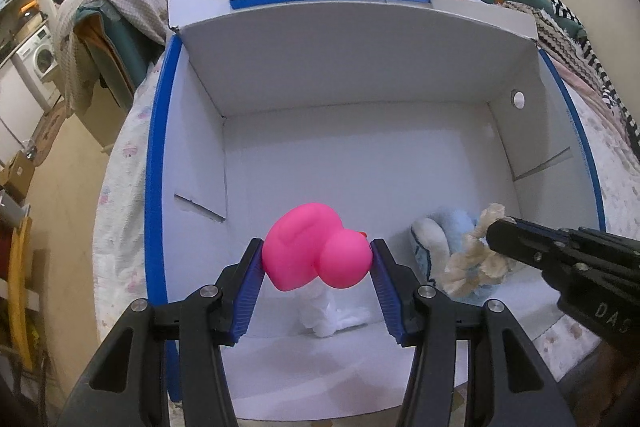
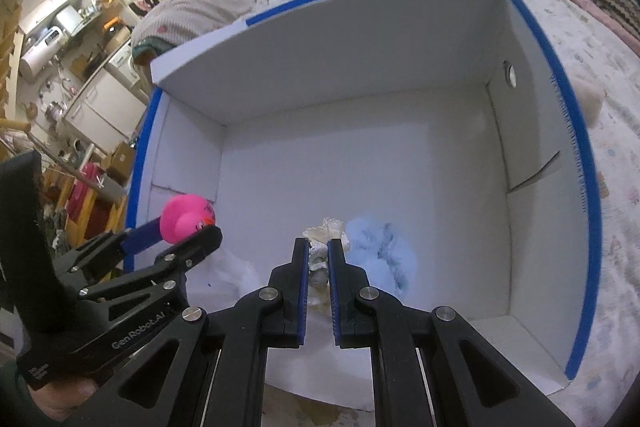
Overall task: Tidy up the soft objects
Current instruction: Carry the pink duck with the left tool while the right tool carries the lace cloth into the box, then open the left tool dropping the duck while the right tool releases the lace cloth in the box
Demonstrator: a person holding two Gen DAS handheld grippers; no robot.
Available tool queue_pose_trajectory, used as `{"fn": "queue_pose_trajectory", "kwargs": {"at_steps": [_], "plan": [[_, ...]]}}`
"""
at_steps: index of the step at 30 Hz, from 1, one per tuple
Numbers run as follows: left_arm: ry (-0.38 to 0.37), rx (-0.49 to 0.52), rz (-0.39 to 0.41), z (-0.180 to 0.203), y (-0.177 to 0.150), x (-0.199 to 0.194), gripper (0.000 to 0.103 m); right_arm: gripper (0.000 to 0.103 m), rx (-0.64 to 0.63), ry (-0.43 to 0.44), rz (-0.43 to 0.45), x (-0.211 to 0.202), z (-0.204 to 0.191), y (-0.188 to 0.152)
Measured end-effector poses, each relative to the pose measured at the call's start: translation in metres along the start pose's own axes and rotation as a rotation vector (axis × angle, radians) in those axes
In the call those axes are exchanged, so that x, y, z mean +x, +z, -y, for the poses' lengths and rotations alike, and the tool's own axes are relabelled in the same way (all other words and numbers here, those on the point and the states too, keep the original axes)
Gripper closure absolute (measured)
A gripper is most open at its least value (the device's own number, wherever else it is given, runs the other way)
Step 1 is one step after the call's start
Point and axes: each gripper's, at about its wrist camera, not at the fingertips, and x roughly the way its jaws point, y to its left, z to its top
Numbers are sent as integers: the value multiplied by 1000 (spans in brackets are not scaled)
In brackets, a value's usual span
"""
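Pink rubber duck sits clamped between the blue pads of the left hand-held gripper, held above the floor of the white cardboard box on the bed; a white soft piece lies beneath.

From the right wrist, the right hand-held gripper pinches a cream plush toy, touching a light-blue plush inside the box.
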Motion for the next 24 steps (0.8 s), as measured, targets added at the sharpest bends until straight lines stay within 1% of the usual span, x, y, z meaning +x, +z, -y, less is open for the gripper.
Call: {"fn": "queue_pose_trajectory", "kwargs": {"at_steps": [6,16,24], "plan": [[5,7,-3,5,-1,1,54,92,-8,-6,-17,7,-1,1],[25,10,-5,6,-6,4,54,92,13,-6,-19,8,3,1],[15,3,1,3,-6,1,54,91,40,0,-25,7,9,0]]}}
